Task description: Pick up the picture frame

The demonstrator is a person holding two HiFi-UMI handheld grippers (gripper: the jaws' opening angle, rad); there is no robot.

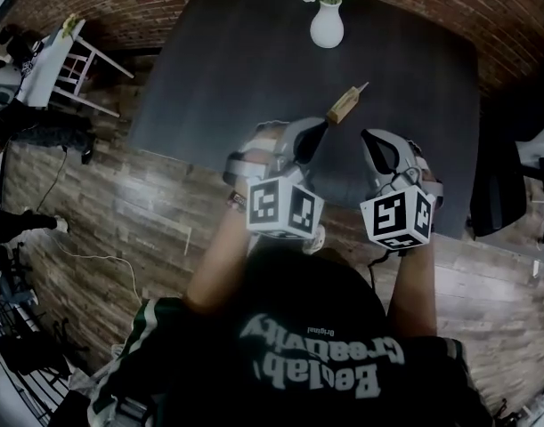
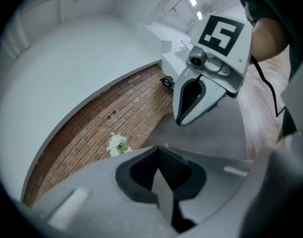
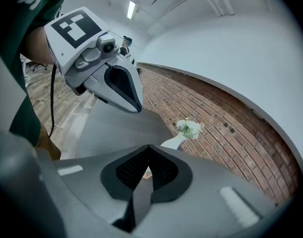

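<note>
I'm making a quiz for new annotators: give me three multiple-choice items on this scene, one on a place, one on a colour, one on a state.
1. Where is the picture frame?
A. on the table, apart from the vase
B. leaning on the vase
C. lifted off the table

2. What colour is the vase?
A. blue
B. white
C. black

3. How do the right gripper's fingers stand?
A. wide apart
B. closed on the picture frame
C. shut, with nothing between them

Answers:
1 A: the head view shows it sitting mid-table, well short of the vase.
2 B: the head view shows a plain white vase.
3 C: the right gripper view shows the fingers meeting with nothing gripped.
</note>
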